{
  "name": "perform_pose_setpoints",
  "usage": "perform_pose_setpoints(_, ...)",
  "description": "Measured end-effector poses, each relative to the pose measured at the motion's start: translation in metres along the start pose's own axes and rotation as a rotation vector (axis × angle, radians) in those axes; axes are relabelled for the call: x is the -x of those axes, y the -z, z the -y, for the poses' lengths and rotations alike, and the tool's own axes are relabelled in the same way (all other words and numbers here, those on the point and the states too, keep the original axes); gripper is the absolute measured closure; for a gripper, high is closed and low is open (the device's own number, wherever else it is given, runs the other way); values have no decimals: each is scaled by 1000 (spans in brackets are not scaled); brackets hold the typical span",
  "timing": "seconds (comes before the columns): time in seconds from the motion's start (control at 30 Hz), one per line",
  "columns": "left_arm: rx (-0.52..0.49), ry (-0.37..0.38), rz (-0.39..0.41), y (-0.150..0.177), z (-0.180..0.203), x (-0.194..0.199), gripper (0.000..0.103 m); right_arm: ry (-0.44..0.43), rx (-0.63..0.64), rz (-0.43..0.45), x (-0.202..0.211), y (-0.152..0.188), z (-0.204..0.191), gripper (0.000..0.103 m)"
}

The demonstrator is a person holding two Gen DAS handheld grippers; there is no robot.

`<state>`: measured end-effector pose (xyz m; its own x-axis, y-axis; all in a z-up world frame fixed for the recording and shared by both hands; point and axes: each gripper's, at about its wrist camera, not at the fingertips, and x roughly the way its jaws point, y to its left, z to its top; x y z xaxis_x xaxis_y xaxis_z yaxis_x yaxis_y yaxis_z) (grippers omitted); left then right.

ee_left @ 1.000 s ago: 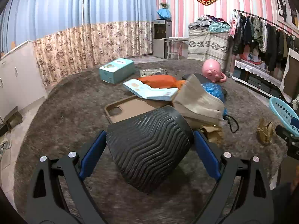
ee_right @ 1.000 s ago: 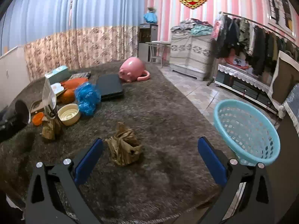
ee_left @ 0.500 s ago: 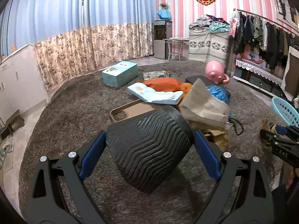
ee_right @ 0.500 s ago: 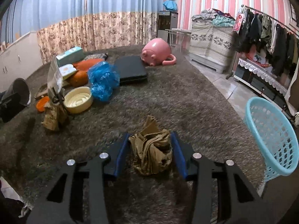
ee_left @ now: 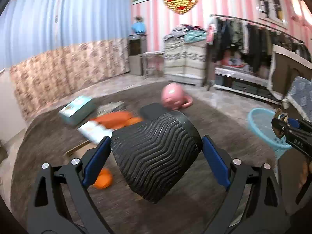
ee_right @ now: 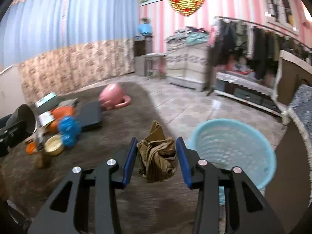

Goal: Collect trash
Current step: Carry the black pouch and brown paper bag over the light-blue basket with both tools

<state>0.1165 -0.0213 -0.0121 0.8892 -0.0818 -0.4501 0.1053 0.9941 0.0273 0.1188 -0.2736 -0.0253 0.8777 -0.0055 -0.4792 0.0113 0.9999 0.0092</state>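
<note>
Right tool point(ee_right: 157, 160) clamped on crumpled brown paper wad point(ee_right: 157, 159), above dark shaggy carpet's point(ee_right: 117, 210) right edge: light, soft, crushable; grip mid-bulk. Left tool point(ee_left: 154, 156) clasping black ribbed plastic bin point(ee_left: 156, 156), apparently rigid.

Pink-striped wall point(ee_right: 156, 29) with red heart ornament point(ee_right: 186, 0); blue curtains point(ee_right: 68, 23); clothes rack point(ee_right: 253, 42); brown carpet point(ee_right: 120, 128) on tiled floor point(ee_right: 185, 107).
</note>
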Motion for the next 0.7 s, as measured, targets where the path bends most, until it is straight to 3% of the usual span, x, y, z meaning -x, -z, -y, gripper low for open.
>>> perform_pose_setpoints(0.23, -86, 162, 41, -32, 89, -20, 13, 174, -91, 34, 11, -8, 91, 62)
perform_pose_setpoints(0.43, -148, 324, 0, -43, 176, -62, 13, 282, -167, 48, 16, -5, 153, 62)
perform_pose_setpoints(0.7, -230, 454, -39, -38, 271, -123, 13, 345, -218, 20, -4, 3, 202, 62)
